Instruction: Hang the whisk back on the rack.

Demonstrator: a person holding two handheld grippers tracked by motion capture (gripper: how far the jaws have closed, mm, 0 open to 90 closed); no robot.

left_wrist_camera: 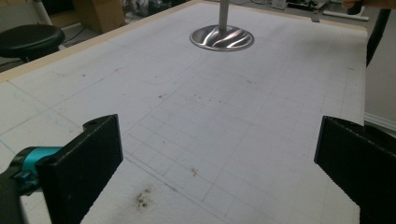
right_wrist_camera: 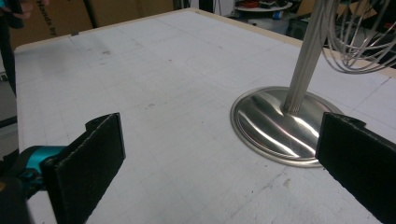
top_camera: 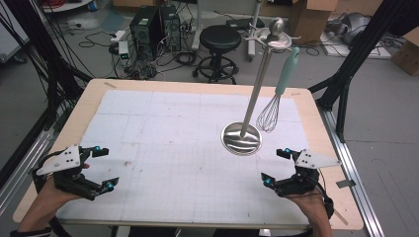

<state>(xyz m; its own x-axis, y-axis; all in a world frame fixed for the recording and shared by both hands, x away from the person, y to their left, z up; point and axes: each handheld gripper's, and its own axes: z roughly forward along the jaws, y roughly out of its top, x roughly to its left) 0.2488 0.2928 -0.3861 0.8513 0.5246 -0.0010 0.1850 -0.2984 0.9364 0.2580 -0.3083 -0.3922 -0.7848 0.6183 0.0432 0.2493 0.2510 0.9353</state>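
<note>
A steel utensil stand rests on the white gridded mat toward the table's right side, its round base flat on the mat and its post rising to a hooked top from which a whisk with a pale teal handle hangs, wire head just above the base's right edge. The right gripper sits low near the front right of the mat, just short of the base, jaws spread wide and holding nothing. The left gripper rests well apart at the front left, its jaws likewise spread and empty.
</note>
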